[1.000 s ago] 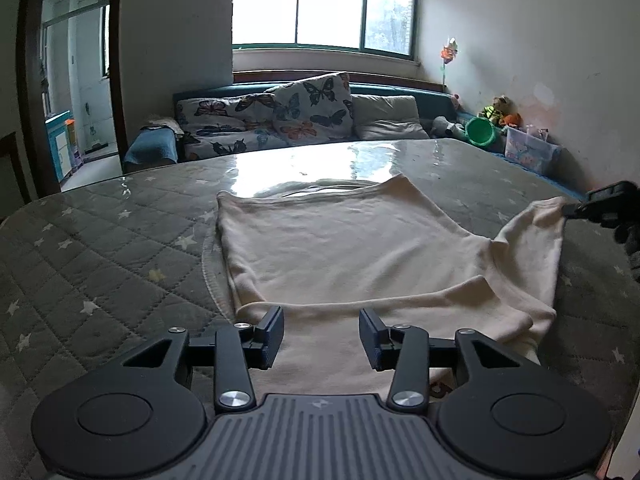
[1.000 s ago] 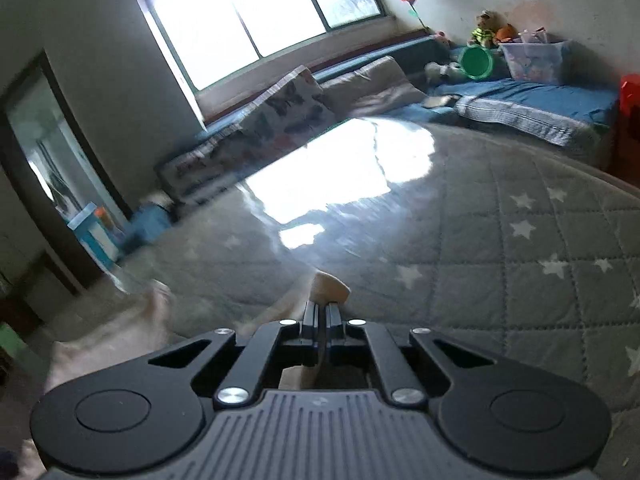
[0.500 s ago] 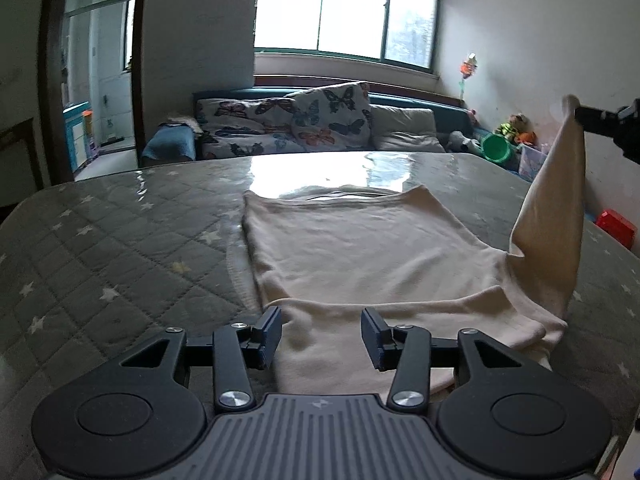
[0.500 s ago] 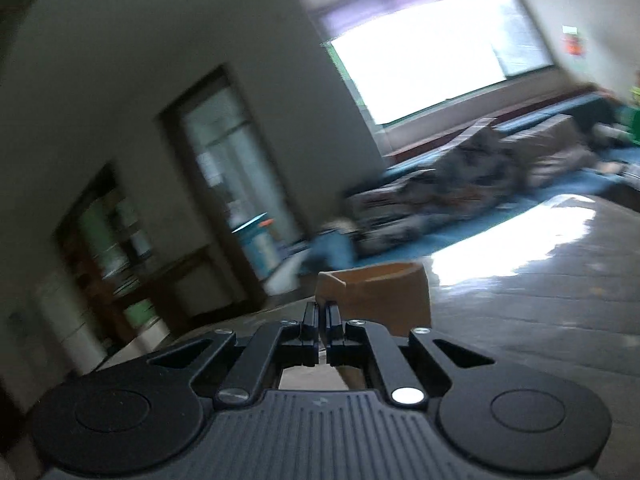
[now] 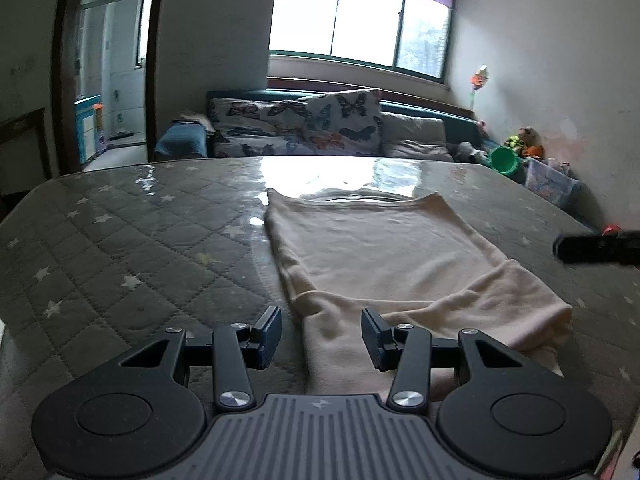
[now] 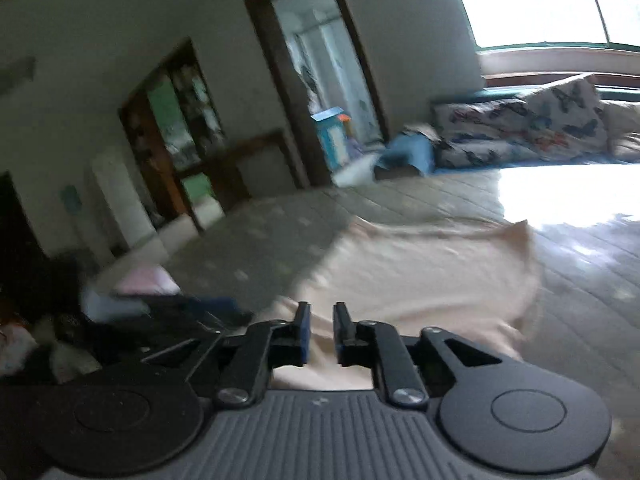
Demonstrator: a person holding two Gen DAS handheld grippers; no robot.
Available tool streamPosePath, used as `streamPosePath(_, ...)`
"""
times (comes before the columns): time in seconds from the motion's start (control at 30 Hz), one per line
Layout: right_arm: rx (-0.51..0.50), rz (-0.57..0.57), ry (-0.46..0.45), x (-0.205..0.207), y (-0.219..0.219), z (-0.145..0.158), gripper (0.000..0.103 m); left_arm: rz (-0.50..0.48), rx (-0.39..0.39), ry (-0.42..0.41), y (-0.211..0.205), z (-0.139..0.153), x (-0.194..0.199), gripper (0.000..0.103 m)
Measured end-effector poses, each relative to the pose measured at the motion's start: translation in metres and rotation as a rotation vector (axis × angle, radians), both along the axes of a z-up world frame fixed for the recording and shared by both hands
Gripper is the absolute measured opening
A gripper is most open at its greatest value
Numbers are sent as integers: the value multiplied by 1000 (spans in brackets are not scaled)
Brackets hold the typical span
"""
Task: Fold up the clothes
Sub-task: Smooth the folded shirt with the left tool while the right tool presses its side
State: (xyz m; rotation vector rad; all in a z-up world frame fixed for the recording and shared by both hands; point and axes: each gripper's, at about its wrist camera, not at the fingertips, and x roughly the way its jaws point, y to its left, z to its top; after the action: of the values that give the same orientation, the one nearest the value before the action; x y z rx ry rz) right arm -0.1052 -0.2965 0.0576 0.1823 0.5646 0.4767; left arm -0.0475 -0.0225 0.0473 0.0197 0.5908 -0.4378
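Note:
A cream garment point(image 5: 380, 256) lies flat on the grey star-quilted table point(image 5: 120, 248). Its right sleeve point(image 5: 504, 304) is folded across the near part of the body. My left gripper point(image 5: 320, 334) is open and empty, hovering just above the garment's near edge. My right gripper point(image 6: 318, 330) is open by a small gap and empty, above the cream cloth point(image 6: 420, 276); the view is blurred. The right gripper also shows as a dark shape in the left wrist view point(image 5: 596, 246), above the table to the right of the garment.
A sofa with butterfly cushions point(image 5: 304, 128) runs along the far side under the window. Toys and a green bucket point(image 5: 506, 160) sit at the far right. A doorway point(image 5: 108, 80) opens at the far left. Dark clutter point(image 6: 80, 332) lies beyond the table's left edge.
My right gripper carried the sleeve up and over the body, then opened and let it go. The sleeve now lies folded on the garment. My left gripper stayed open and rose slightly.

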Motion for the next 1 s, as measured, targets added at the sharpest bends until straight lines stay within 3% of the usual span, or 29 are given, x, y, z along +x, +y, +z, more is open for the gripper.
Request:
streamPosePath(0.13,-170,-88,40,-14,-27,-15,22,-71,-9,-1,-12,1,-6,47)
streamPosePath(0.23,-263,-120,60,-19,-35,-27,40,-112,17,-5,-24,-1,-7,47)
streamPosePath(0.43,-338,-152,56,-24,-37,-39,41,-138,56,24,-45,-9,3,45)
streamPosePath(0.53,-358,-162,58,-15,-38,-48,40,-153,79,31,-52,-14,8,31)
streamPosePath(0.6,-367,-172,49,-10,-38,-54,39,-160,91,38,-55,-18,11,14)
streamPosePath(0.67,-362,-193,39,-6,-39,-57,39,-156,100,38,-57,-20,12,9)
streamPosePath(0.7,-349,-205,42,-4,-41,-59,30,-156,100,34,-57,-20,12,7)
streamPosePath(0.73,-330,-212,47,-2,-42,-60,10,-156,100,29,-57,-20,12,6)
streamPosePath(0.77,-318,-216,50,-2,-43,-60,4,-156,103,20,-57,-18,13,6)
streamPosePath(1.0,-380,-234,-2,-30,-33,-39,3,-158,122,-24,-60,-14,20,5)
